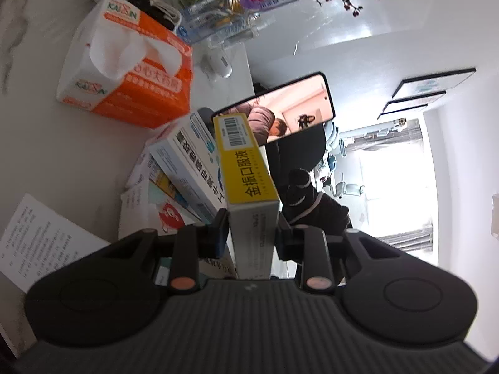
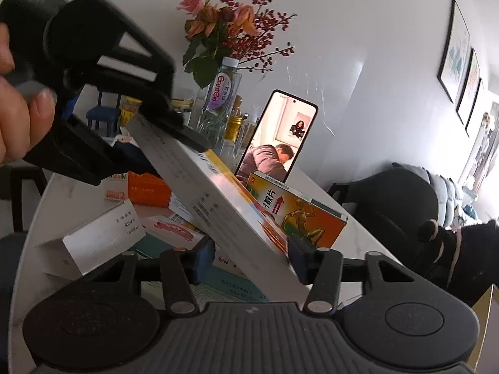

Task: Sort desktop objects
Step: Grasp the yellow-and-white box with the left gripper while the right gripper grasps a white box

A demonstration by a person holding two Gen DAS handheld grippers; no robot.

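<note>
Yellow box (image 1: 246, 168), long flat cardboard w/ barcode on its end, is held in the air above the surface (image 1: 46, 124), between both grippers. Left gripper (image 1: 251, 230) is closed on one end, pads flat against the box sides. Right gripper (image 2: 251, 254) is closed on the other end; box tilts up toward the left one. Under it lie other boxes: white box (image 2: 93, 243), glossy orange box (image 2: 299, 212). Soft tissue pack (image 1: 124, 65) near. Phone (image 2: 277, 134) stands upright behind.
</note>
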